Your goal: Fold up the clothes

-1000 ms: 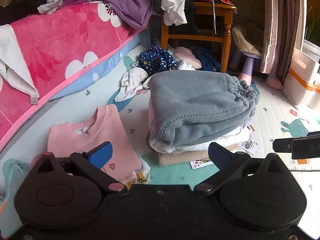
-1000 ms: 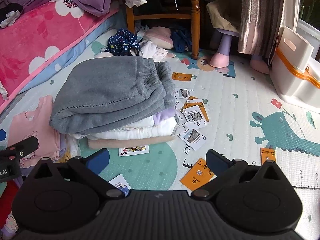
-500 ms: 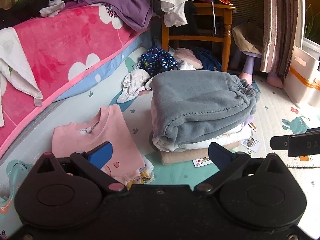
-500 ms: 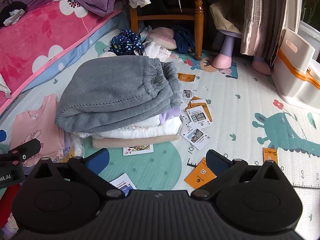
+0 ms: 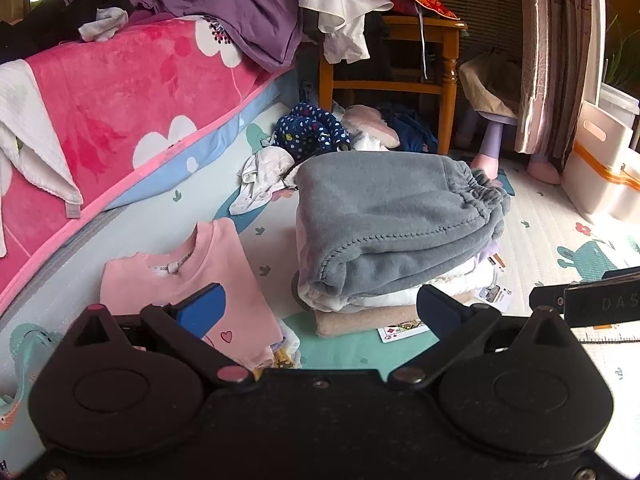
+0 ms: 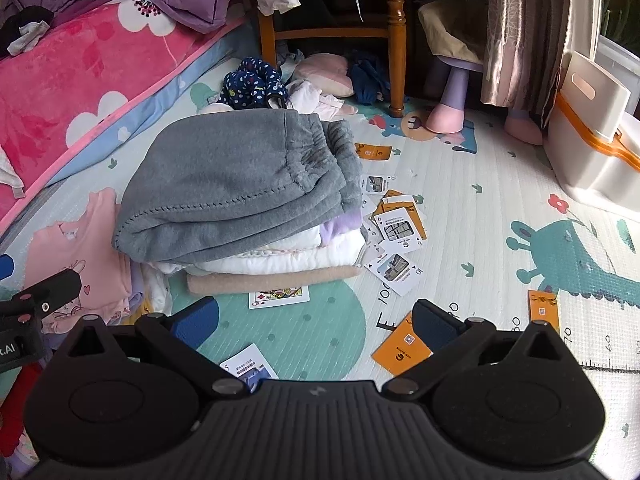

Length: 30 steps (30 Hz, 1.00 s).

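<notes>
We see matt fleece grey pants (image 5: 396,220), soft pink cotton top (image 5: 184,276), glossy wooden chair (image 5: 446,80), ribbed foam mat (image 6: 480,208).

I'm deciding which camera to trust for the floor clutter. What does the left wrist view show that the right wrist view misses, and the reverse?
Only the left wrist view shows the pink sweatshirt's collar and label and the white towel hanging over the pink blanket.

Only the right wrist view shows the scattered playing cards beside the stack and the orange card near the right claw.

Both show the gray fleece pants topping the folded stack, the navy dotted garment, the wooden chair and both claws open and empty.
</notes>
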Each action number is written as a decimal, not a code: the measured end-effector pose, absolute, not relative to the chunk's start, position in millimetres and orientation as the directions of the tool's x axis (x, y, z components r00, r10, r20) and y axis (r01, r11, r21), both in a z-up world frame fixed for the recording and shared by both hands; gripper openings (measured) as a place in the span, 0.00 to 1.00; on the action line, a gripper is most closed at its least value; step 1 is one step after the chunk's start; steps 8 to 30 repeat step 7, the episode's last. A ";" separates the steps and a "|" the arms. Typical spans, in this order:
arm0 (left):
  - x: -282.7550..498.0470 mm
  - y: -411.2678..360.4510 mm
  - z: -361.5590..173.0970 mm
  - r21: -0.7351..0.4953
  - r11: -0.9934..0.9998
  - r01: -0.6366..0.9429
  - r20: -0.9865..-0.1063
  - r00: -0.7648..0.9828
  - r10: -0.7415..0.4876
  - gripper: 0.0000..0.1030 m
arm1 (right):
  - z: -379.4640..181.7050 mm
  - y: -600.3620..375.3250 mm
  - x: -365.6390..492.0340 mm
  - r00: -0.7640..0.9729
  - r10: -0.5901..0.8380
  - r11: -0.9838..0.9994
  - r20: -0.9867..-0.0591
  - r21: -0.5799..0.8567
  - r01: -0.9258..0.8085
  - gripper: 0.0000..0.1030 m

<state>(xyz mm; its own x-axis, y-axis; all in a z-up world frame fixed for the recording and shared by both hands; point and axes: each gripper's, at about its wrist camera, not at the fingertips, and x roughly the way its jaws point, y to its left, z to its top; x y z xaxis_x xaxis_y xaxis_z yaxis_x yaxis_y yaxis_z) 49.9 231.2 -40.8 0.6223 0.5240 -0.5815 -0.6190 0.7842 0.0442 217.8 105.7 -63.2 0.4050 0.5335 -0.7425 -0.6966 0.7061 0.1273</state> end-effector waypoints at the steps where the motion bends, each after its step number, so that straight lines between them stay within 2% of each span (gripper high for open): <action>1: 50.1 230.9 -40.8 0.045 0.784 -0.619 -0.580 0.623 0.525 1.00 | -63.3 105.2 218.1 0.405 0.533 0.707 -0.743 0.128 -0.696 0.99; 30: 47.5 233.7 -41.1 0.028 0.764 -0.644 -0.574 0.615 0.540 1.00 | -62.7 103.0 218.3 0.402 0.537 0.709 -0.741 0.138 -0.692 0.99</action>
